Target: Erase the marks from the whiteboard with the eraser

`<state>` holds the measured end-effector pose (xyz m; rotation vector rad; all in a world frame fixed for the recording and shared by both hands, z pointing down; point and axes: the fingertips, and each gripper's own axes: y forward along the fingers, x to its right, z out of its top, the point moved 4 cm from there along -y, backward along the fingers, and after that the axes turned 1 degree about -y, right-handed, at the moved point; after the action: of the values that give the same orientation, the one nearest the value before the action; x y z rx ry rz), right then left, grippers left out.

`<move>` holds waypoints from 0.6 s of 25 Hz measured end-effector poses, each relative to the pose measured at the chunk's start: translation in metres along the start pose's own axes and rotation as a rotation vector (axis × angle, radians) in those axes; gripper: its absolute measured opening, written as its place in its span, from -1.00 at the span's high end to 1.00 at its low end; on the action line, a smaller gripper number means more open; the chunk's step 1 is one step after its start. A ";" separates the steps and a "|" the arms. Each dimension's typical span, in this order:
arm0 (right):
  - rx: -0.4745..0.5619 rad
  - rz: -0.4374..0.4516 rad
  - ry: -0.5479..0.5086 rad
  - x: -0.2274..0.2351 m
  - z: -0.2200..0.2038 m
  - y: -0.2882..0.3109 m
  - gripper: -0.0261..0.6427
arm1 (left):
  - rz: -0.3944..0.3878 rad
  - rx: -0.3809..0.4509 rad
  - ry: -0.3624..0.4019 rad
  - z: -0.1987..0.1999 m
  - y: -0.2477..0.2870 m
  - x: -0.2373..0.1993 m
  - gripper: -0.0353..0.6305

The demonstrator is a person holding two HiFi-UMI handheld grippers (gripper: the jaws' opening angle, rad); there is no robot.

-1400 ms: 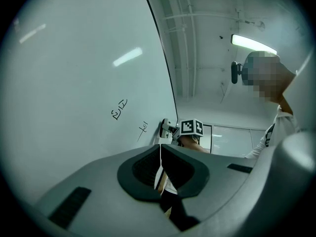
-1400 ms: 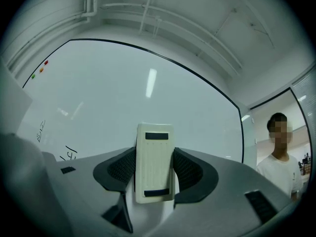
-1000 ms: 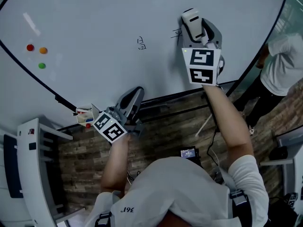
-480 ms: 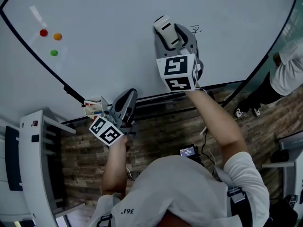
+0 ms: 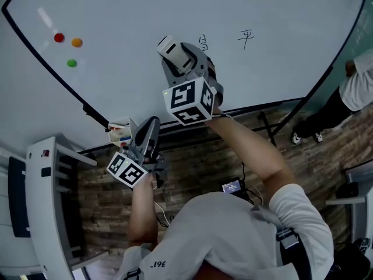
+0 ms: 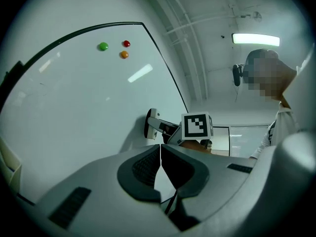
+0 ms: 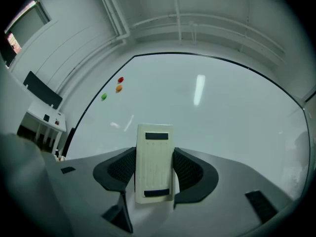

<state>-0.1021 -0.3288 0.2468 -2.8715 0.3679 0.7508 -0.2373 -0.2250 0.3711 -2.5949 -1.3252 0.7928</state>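
Currently listed:

- Whiteboard [image 5: 116,16]: white, dark-framed.
- Handwritten marks, two, dark: one [image 5: 203,41] mid-board, the other [image 5: 246,38] to its right, both well above the bottom edge.
- Eraser [image 7: 154,162]: cream, oblong, clamped between the jaws of the right gripper [image 5: 179,56], touching the board just left of the mid-board mark.
- Left gripper [image 6: 160,157]: jaws together with nothing between them, held low by the board's bottom edge.
- Round magnets, red [image 5: 59,38], orange [image 5: 77,42] and green [image 5: 71,63]: clustered near the left edge.
- Small white holder [image 5: 119,131]: at the bottom edge, beside the left gripper.
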 end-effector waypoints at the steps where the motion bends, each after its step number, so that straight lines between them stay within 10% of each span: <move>1: -0.003 0.007 -0.004 -0.006 0.000 0.003 0.16 | 0.004 0.001 0.000 0.000 -0.002 -0.001 0.88; 15: -0.056 -0.026 -0.024 -0.018 -0.012 0.025 0.16 | 0.018 -0.004 -0.007 -0.001 -0.008 -0.006 0.87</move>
<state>-0.1187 -0.3517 0.2645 -2.9102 0.3116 0.8023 -0.2456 -0.2247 0.3775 -2.6133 -1.3076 0.8035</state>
